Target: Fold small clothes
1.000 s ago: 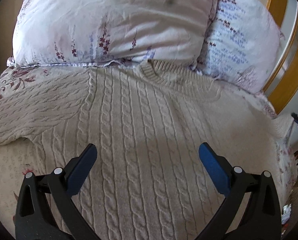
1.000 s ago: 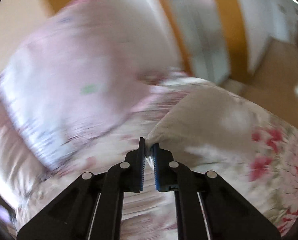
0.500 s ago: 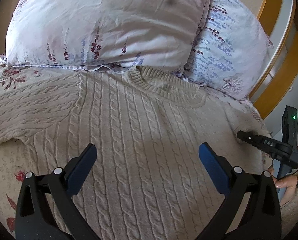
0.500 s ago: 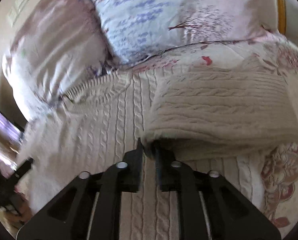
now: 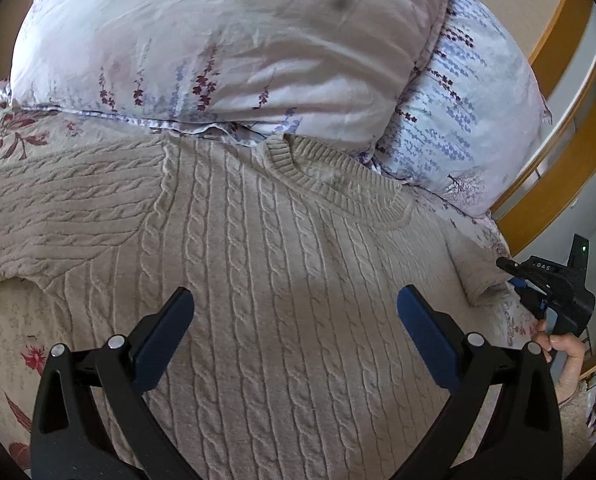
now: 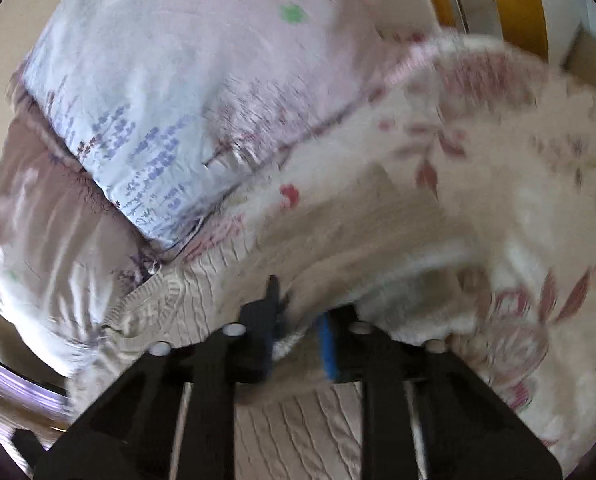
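So there's a beige cable-knit sweater [image 5: 282, 272] spread flat on the bed [image 5: 6, 320], which has a floral sheet. Its ribbed collar sits right up against two flowery pillows [image 5: 226, 48] at the head end. One sleeve lies stretched out to the left in the left wrist view.

The left hand-held gripper [image 5: 296, 306] hovers over the middle of the sweater, jaws spread wide, nothing between them.

The right hand-held gripper [image 6: 300, 320] is over at the sweater's other side. Its jaws have just been closing, and the blurry right wrist view shows knit fabric bunched between the pads, so it looks pinched on the sweater's edge. A person's hand [image 5: 564, 350] holds its grip.
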Motion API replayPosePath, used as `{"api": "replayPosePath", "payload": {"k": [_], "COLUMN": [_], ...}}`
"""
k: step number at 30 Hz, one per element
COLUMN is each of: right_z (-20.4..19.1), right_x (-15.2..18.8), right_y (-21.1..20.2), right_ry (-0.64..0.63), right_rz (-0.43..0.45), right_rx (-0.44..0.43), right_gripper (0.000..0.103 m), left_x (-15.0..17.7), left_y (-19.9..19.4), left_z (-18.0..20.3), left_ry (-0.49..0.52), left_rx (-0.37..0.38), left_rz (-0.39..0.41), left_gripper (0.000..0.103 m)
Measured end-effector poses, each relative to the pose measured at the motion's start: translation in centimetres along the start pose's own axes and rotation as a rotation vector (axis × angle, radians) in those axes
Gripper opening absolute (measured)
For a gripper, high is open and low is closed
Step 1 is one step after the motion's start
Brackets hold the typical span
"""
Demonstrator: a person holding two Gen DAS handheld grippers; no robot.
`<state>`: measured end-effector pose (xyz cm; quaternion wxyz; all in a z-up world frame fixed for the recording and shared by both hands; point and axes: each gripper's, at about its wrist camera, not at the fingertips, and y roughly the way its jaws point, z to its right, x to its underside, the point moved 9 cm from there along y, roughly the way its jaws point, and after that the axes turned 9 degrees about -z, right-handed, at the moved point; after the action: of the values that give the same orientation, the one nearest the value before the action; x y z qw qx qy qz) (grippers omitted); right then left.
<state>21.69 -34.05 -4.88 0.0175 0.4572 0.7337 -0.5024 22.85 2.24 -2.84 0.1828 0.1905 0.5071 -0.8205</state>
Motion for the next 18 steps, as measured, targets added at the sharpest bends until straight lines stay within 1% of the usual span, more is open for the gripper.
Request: {"api": "replayPosePath", "payload": {"k": [2, 4, 5, 6, 7, 8, 9, 10, 12, 13, 15, 17, 18], "right_z": [-2.8, -7.5, -9.9, -11.5, -13.5, -15.4, -16.7, -17.5, -17.5, -17.1, -15.7, -13.3, -11.9], "right_x": [-0.2, 0.7, 1.8, 2.9, 4.6, 7.1, 9.3, 12.0, 14.1, 14.6, 14.5, 13.0, 12.2], "right_y": [-0.7, -1.3, -1.3, -1.1, -0.4, 0.9, 2.2, 3.8, 4.8, 5.0, 4.5, 3.4, 3.0], "right_ry": [-0.106, -0.263, -0.345, -0.411, -0.495, -0.589, -0.655, -0.716, -0.736, -0.722, -0.643, -0.513, -0.440], "right_rz": [0.054, 0.090, 0.088, 0.069, 0.025, -0.054, -0.124, -0.212, -0.281, -0.302, -0.325, -0.326, -0.322], "right_rx": [0.019, -0.014, -0.037, -0.058, -0.082, -0.095, -0.101, -0.103, -0.111, -0.121, -0.157, -0.195, -0.208], "right_gripper": [0.011, 0.010, 0.010, 0.011, 0.013, 0.017, 0.029, 0.034, 0.036, 0.038, 0.039, 0.040, 0.040], "left_x": [-0.2, -0.4, -0.4, -0.5, -0.5, -0.5, -0.5, -0.5, -0.3, -0.2, -0.1, -0.1, -0.1], "left_y": [-0.3, -0.5, -0.5, -0.6, -0.6, -0.5, -0.4, -0.2, 0.3, 0.6, 1.0, 1.8, 2.1], "left_z": [-0.2, -0.3, -0.3, -0.3, -0.2, 0.0, 0.1, 0.2, 0.3, 0.4, 0.6, 1.1, 1.4], "left_ry": [-0.015, -0.033, -0.046, -0.057, -0.071, -0.084, -0.097, -0.107, -0.127, -0.132, -0.142, -0.162, -0.172], "left_rx": [0.028, 0.056, 0.077, 0.093, 0.119, 0.143, 0.163, 0.173, 0.190, 0.195, 0.207, 0.232, 0.250], "left_rz": [0.008, 0.013, 0.015, 0.013, 0.010, 0.005, -0.003, -0.011, -0.034, -0.044, -0.066, -0.095, -0.110], "left_gripper": [0.101, 0.101, 0.101, 0.101, 0.100, 0.100, 0.100, 0.100, 0.098, 0.096, 0.092, 0.082, 0.081]}}
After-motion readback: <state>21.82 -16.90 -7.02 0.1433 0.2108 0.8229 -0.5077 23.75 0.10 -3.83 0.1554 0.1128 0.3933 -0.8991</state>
